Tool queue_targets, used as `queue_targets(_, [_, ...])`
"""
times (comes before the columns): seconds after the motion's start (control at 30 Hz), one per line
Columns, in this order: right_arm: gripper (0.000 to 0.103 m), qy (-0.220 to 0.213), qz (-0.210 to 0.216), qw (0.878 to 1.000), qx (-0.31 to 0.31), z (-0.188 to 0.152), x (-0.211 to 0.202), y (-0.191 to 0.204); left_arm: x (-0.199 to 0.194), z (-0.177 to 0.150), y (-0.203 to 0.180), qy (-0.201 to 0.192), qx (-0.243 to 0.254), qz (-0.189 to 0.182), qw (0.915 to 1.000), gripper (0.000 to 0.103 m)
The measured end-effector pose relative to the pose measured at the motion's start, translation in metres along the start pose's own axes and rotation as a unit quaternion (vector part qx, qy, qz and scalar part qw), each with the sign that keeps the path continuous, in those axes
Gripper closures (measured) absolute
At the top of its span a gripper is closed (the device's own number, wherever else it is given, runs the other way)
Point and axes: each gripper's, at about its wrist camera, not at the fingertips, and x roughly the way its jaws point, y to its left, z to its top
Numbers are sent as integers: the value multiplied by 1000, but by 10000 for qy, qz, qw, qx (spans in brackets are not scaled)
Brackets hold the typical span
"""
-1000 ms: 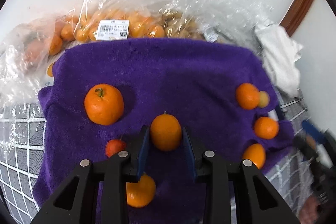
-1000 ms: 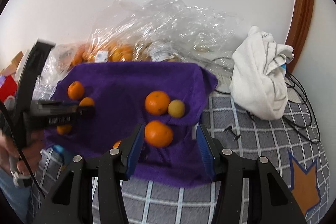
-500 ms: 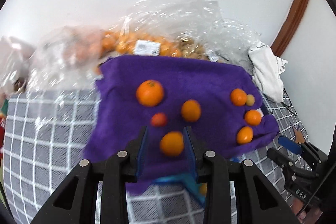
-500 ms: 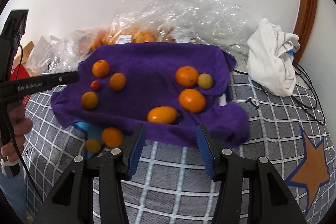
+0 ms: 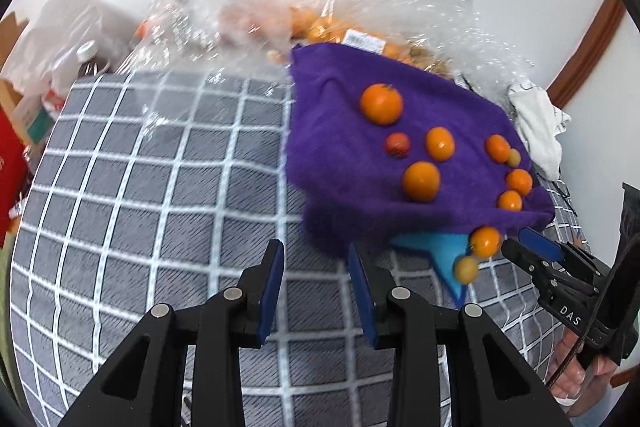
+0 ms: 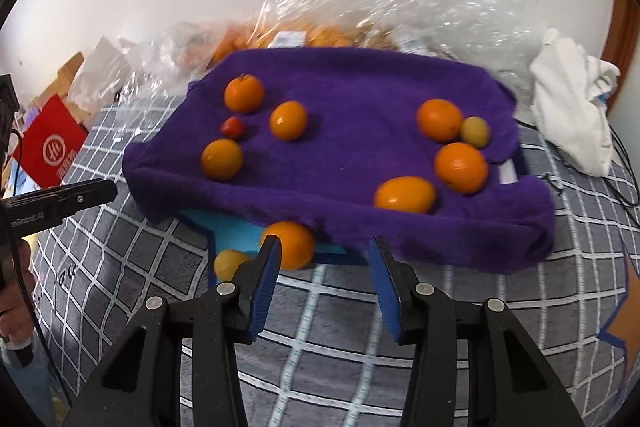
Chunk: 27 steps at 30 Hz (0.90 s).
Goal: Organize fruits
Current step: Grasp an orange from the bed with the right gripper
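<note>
A purple towel (image 6: 352,107) (image 5: 344,131) lies on the grey checked bedspread and carries several oranges in two groups, such as a large one (image 6: 244,93) (image 5: 381,103) at the left and one (image 6: 460,167) at the right, plus a small red fruit (image 6: 233,127). An orange (image 6: 294,243) (image 5: 485,241) and a small yellow fruit (image 6: 228,263) (image 5: 466,269) lie off the towel on a blue patch. My left gripper (image 5: 316,267) is open and empty over bare bedspread, left of the towel. My right gripper (image 6: 325,259) (image 5: 532,251) is open and empty at the towel's near edge.
Clear plastic bags (image 6: 360,7) with more oranges lie behind the towel against the wall. A white cloth (image 6: 572,99) lies at the right, with black cables beside it. A red packet (image 6: 50,147) and boxes sit at the left.
Both grippers have pulled back from the towel. The left one let go of an orange, backed away and swung left over bare bedspread. The right one rose and backed off.
</note>
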Motion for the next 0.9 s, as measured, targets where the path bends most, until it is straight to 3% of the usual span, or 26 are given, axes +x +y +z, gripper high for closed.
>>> queue_targets(0.37, [60,232,202,9995,-10,-1,30,10,-1,-14,7,100,-56,-74,9999,71])
queue_targets(0.47, [69,269,256,9993,27,-1,34,8,-1,-14,4,101,-5,-70,9999,71])
queue_targets(0.7, [69,27,175,9998,-61,-9,9,4,7,-14,-10,194,50,-239,9995,71])
queue_targets(0.9, [69,-105,-77,9997,210,-27,-26,-32,15,-19,-49,295,347,-623,9970,71])
